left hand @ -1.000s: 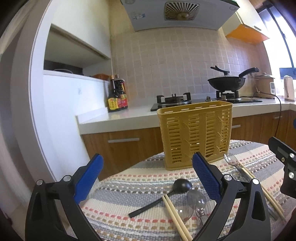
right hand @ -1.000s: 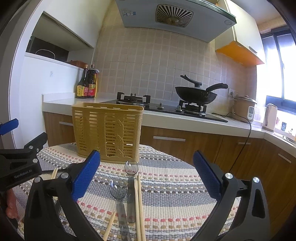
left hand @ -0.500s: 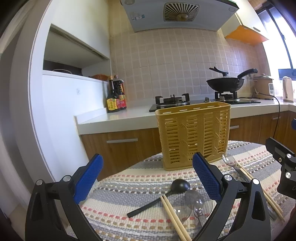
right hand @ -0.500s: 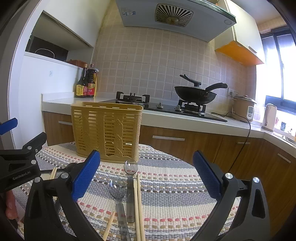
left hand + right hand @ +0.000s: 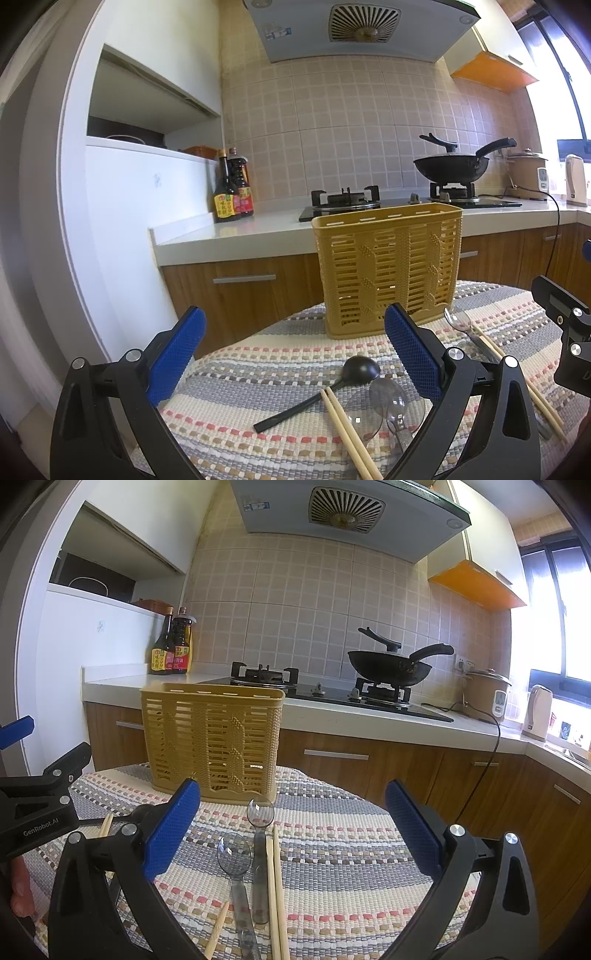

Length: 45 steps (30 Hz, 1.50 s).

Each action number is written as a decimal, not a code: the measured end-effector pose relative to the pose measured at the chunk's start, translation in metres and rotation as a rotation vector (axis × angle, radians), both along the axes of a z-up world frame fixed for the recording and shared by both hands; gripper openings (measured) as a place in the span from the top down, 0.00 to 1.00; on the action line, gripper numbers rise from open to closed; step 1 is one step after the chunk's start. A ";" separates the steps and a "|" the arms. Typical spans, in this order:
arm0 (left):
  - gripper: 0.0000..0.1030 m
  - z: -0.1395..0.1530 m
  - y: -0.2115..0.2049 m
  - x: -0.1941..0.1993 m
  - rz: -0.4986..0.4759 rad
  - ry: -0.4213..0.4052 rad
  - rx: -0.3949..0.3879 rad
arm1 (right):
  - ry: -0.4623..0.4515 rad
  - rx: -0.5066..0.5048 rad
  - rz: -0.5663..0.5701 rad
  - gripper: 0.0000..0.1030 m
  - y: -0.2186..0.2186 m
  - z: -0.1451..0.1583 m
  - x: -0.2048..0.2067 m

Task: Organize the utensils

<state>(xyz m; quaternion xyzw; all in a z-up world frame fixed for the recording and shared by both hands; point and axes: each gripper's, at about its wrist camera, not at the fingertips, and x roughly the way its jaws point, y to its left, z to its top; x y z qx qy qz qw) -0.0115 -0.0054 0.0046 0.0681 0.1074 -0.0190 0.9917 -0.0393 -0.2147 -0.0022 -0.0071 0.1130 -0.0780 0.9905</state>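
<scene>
- both grippers, left gripper and right gripper, hang spread wide and hold nothing above the striped cloth.
- yellow basket stands upright at the far side of the cloth, seemingly with nothing in it yet.
- black spoon, chopsticks and clear spoons lie loose, some overlapping.
- risk: pinching a clear spoon could drag the chopsticks touching it; thin round sticks may roll or slip from the pads.
- light basket may tip if a handle jabs its wall.
</scene>
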 end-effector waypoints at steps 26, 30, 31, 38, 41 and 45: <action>0.08 0.002 0.005 -0.004 0.026 -0.025 -0.026 | 0.008 -0.004 -0.004 0.07 0.000 0.004 0.000; 0.08 0.003 0.005 -0.004 0.025 -0.024 -0.027 | 0.010 -0.005 -0.005 0.07 0.000 0.004 0.000; 0.08 0.002 0.005 -0.004 0.025 -0.024 -0.027 | 0.010 -0.006 -0.005 0.07 0.000 0.004 -0.001; 0.08 0.003 0.005 -0.003 0.024 -0.021 -0.025 | 0.012 -0.009 -0.005 0.07 0.001 0.003 0.000; 0.08 0.003 0.006 -0.004 0.024 -0.021 -0.025 | 0.013 -0.011 -0.005 0.07 0.001 0.003 0.000; 0.08 0.002 0.006 -0.003 0.020 -0.017 -0.028 | 0.014 -0.012 -0.006 0.07 0.001 0.003 -0.001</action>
